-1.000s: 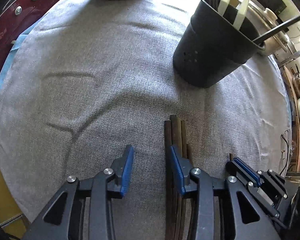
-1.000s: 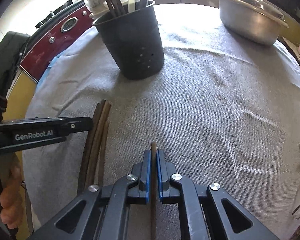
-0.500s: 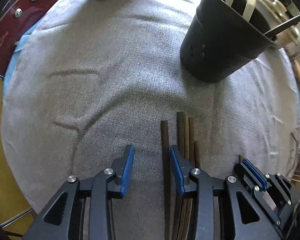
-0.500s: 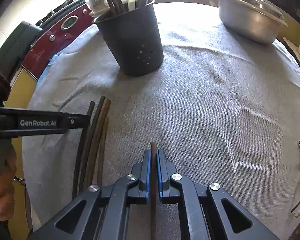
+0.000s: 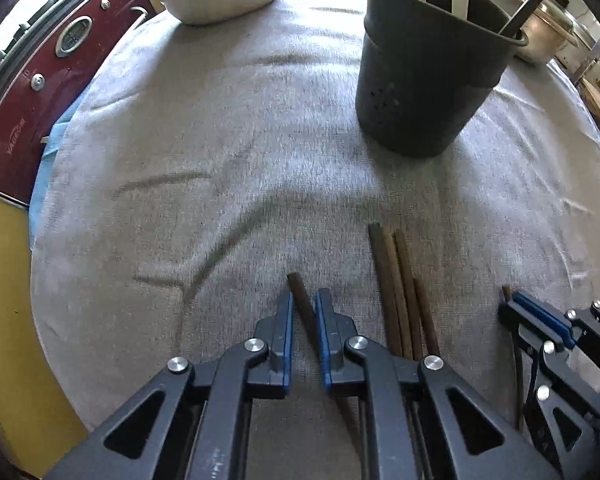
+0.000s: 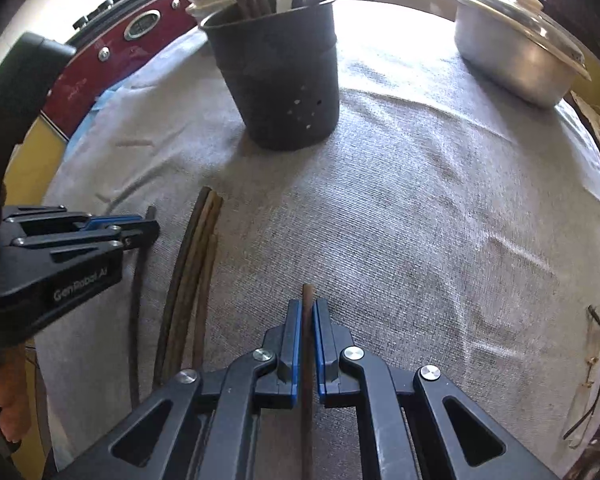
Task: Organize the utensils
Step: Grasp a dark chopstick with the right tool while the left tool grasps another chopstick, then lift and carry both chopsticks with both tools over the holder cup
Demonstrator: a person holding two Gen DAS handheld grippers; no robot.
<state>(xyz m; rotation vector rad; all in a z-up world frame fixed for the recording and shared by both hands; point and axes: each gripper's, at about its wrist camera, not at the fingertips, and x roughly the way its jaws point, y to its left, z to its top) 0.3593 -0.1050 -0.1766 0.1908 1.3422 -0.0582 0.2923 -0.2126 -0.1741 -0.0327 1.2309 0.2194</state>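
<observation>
Closing now with the left gripper point(image 5: 303, 312) onto one dark brown wooden chopstick point(image 5: 300, 298) parted from the three-stick bundle point(image 5: 396, 280) on the grey cloth point(image 5: 220, 152), right gripper point(image 6: 308, 320) already pinching another chopstick point(image 6: 309, 300), both ready for the black plastic utensil holder point(image 5: 424, 80).

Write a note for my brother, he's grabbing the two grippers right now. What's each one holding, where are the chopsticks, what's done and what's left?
Left gripper: jaws closing on one brown chopstick between them.
Right gripper: shut on another chopstick.
Loose chopsticks: a small bundle lying on the grey cloth, between the two grippers.
Black holder: upright at the far side of the cloth, with some utensils already in it.
Done: some utensils in the holder.
Left: drop both held sticks into the holder, then probably collect the bundle.
</observation>
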